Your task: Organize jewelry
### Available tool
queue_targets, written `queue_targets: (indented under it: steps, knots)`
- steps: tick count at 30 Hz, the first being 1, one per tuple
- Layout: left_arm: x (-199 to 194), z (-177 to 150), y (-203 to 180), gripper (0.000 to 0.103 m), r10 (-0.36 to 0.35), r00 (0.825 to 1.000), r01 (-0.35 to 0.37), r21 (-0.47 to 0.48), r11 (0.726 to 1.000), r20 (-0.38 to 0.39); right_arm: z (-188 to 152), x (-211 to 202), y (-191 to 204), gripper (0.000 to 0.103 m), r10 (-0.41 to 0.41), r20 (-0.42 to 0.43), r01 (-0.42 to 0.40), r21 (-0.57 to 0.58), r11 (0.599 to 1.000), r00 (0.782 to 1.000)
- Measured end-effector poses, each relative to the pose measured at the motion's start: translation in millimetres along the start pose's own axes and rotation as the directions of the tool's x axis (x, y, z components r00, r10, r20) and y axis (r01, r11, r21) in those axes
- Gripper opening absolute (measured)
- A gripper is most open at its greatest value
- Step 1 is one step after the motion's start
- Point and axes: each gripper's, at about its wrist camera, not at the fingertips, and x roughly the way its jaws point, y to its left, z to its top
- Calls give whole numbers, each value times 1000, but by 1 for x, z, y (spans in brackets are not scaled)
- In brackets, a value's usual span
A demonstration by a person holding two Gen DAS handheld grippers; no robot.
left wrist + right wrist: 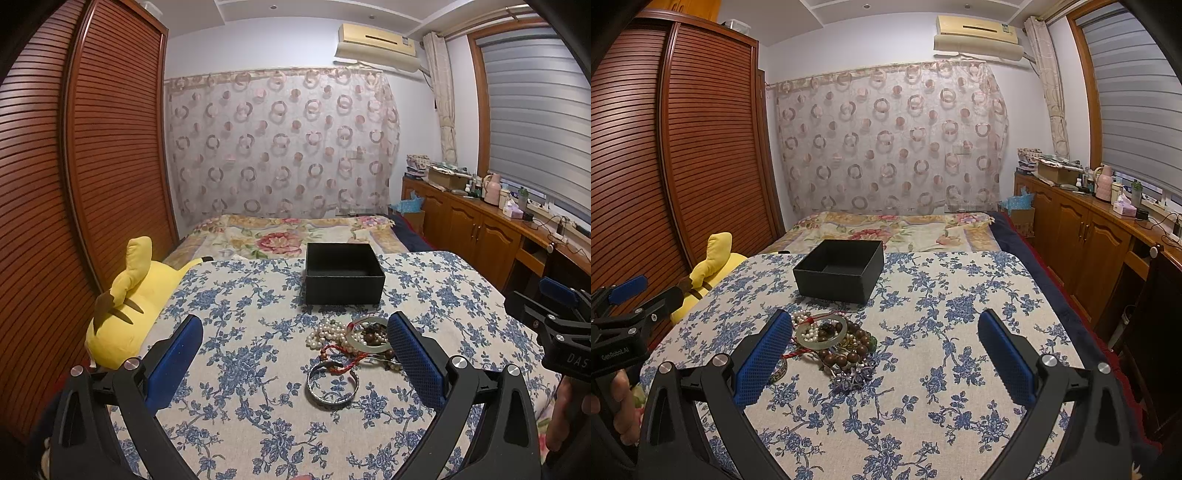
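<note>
One black box (344, 273), lid off, sits on the blue-flowered tablecloth (240, 332), and just in front of it is one tangled heap of jewelry: a pearl strand (325, 332), a pale jade bangle (822, 329), brown wooden beads (849, 350), a red cord (345, 360) and one silver bangle (332, 384) lying a bit nearer the camera. Two grippers, both with jaws spread wide and holding nothing. From the left gripper (295, 363) the silver bangle lies between the fingers, heap near the right finger. From the right gripper (886, 363) the heap sits beside the left finger. One yellow plush (125, 306) off the table's left edge.
</note>
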Motion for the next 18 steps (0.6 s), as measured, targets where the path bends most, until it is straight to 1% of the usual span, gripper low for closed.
queue_targets:
  steps: [18]
  knots:
    - [-5, 5, -4, 97, -4, 1000, 4, -3, 1000, 9, 0, 0, 0, 101, 4, 0, -4, 1, 1000, 1000]
